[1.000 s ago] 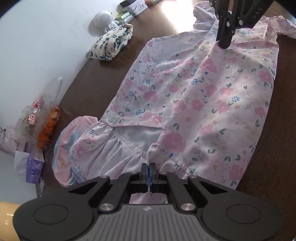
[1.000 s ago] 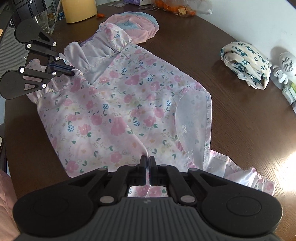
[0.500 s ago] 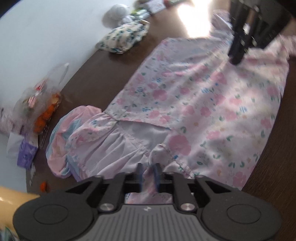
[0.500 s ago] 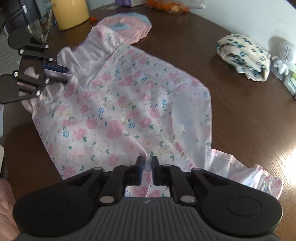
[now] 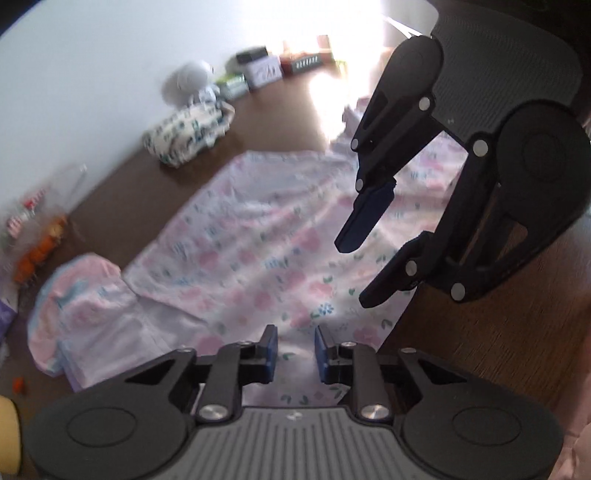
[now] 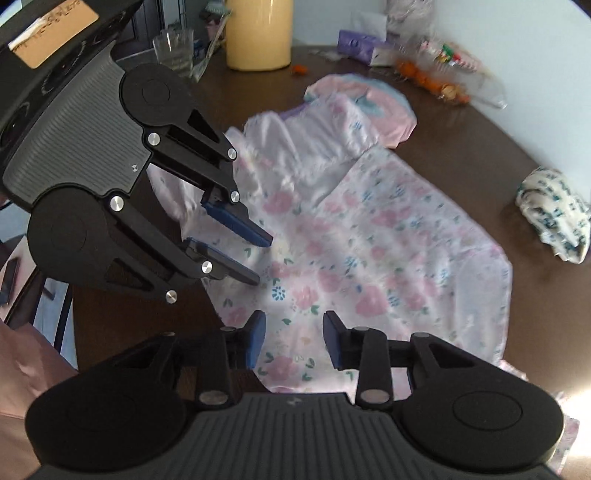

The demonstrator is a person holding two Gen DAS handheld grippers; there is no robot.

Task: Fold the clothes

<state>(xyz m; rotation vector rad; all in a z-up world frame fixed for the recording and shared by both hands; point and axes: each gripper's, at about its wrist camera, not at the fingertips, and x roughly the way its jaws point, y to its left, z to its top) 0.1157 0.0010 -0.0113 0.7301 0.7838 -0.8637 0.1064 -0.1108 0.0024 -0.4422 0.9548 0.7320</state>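
A pink floral garment (image 5: 258, 240) (image 6: 369, 236) lies spread and folded lengthwise on the dark wooden table (image 5: 480, 325) (image 6: 461, 125). Low in the left wrist view my left gripper (image 5: 295, 345) stands open just above the cloth's near edge, with nothing between its fingers. It also shows in the right wrist view, at the left (image 6: 260, 260). My right gripper (image 6: 293, 341) is open too, hovering over the garment's near edge with nothing held. In the left wrist view it hangs at the upper right (image 5: 351, 271). The two grippers are close together.
A folded cream floral cloth (image 5: 188, 133) (image 6: 554, 218) lies by the wall. A pink and blue folded piece (image 5: 81, 280) (image 6: 373, 99) sits at the garment's end. A yellow container (image 6: 258, 33), a glass (image 6: 173, 46), snack packets (image 6: 436, 77) and small boxes (image 5: 266, 70) line the table's far edge.
Both grippers have opened and let go of the garment, which now lies flat. They have lifted off the cloth and come much closer to each other.
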